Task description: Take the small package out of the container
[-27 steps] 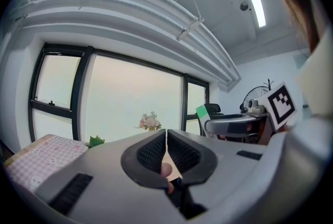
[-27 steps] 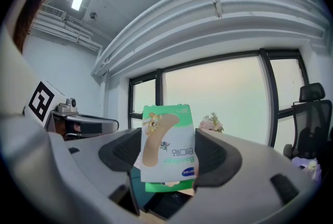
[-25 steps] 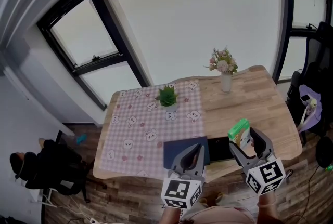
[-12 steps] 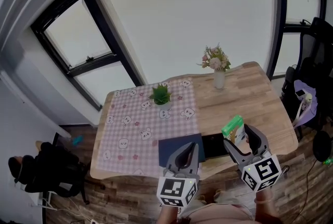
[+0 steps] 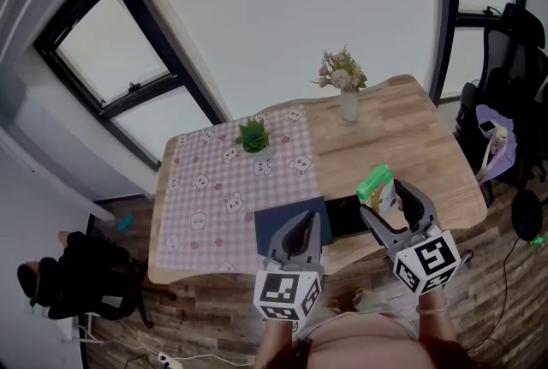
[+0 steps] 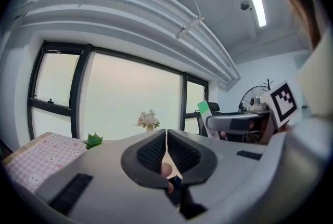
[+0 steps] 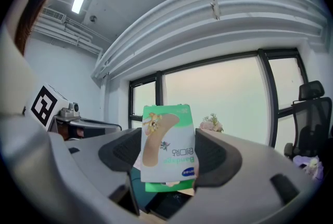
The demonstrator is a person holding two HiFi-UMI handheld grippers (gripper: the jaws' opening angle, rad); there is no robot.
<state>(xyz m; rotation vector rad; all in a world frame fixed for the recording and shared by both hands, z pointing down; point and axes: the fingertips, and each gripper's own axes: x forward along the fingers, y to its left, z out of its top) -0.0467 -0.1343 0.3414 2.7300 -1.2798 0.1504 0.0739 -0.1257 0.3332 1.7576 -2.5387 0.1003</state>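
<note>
right tool holding the small package, left tool closed on nothing

scene, head view: a large black-framed window [image 5: 282, 25] fills the wall behind a wooden bench [image 5: 411, 136]. a pink checked cloth [image 5: 223, 187] covers the left half of the bench. a black chair [image 5: 514, 59] stands off the right end, and a black bag [image 5: 77, 290] lies on the floor at lower left.

container: we see a flat dark blue container [image 5: 276, 226] on the near edge of the bench, at the corner of the cloth, with a black tray-like part [image 5: 344, 217] touching its right side. we cannot tell whether the two are one piece.

right tool [image 5: 385, 198]: jaws set a narrow way apart and clamped on the small package [image 5: 375, 185], a green and white bandage pack. in the right gripper view the small package [image 7: 167, 147] stands upright between the two pads, its top well above them. it is raised clear of the container, over the near right part of the bench, just above the black part.

left tool [image 5: 305, 222]: it hovers over the blue container. in the left gripper view the left tool [image 6: 166, 137] has its jaws pressed together with only a hairline slit, and nothing between them.

small items: a vase of flowers [image 5: 342, 89] at the far edge of the bare wood, and a small green plant [image 5: 253, 136] on the far edge of the cloth.
</note>
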